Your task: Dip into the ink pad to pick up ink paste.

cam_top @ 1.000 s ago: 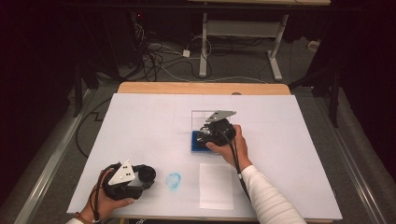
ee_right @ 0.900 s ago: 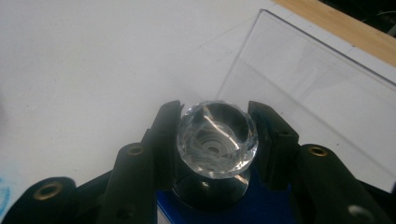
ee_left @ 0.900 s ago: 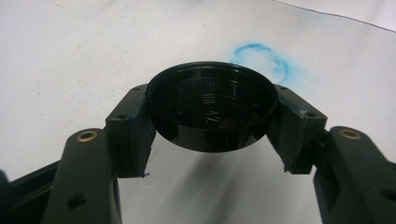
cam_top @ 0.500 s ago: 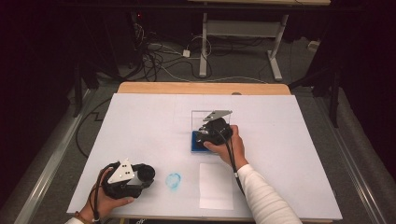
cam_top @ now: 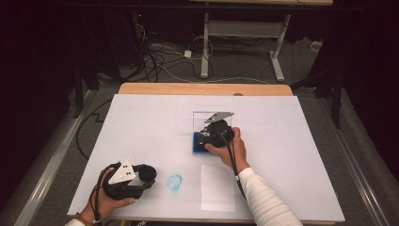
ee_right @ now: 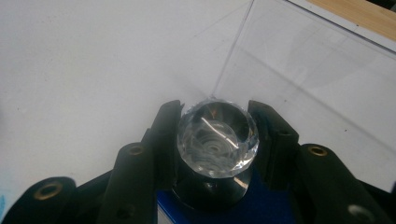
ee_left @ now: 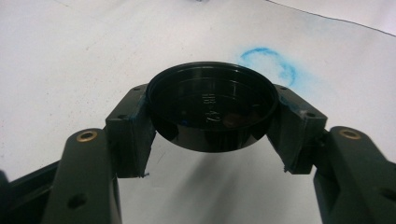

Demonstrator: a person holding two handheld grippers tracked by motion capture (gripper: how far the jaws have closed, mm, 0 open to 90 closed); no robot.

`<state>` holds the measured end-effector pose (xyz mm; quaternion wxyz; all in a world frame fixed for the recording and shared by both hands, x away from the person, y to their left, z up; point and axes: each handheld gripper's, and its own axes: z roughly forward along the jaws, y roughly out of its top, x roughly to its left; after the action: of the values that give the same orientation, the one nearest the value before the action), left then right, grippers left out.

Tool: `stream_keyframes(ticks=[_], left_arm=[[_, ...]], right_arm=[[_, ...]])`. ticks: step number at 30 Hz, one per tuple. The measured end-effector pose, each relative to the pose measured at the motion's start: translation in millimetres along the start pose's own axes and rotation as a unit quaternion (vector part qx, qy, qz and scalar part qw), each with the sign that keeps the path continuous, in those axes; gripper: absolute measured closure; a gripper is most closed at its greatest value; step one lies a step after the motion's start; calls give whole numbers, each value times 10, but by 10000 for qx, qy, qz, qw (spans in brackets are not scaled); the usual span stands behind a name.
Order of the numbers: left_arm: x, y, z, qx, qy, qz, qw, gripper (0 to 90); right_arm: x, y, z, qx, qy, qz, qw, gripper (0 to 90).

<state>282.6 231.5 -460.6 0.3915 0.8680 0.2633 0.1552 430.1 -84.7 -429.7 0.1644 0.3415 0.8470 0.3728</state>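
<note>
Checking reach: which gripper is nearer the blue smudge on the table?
Left. The left gripper sits just beside the blue smudge; the right gripper is farther up the table.

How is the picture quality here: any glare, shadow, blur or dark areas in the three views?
High view: white table bright and evenly lit, floor behind it dark. Left gripper view: sharp glossy black lid held in the left tongs, soft shadow beneath it. Right gripper view: clear faceted knob glints between the right tongs; near jaws slightly soft.
</note>
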Motion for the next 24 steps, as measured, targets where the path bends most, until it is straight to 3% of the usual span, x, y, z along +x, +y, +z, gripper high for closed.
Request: stream_keyframes(ticks=[3,5,9,17,24], left_arm=[[19,8,-24,103,16,186,9998,363],[18,6,-17,113,33,169,9998,363],[3,6,-35,67,35,146,9999,363],[-6,1,-32,77,-3,169,9998,363],[-12,12,-42,57,16,176,9998,362]], right_arm=[[-11,-32,3,-80,33,87,9999,573],[-3,-34,-4,-57,12,3,10000,574],[-6,-61,-3,-130,22,65,9999,574],[31,-67,-5,-132,-99,-203,9997,573],[4,-73,3,-160,-19,-122,9998,572]])
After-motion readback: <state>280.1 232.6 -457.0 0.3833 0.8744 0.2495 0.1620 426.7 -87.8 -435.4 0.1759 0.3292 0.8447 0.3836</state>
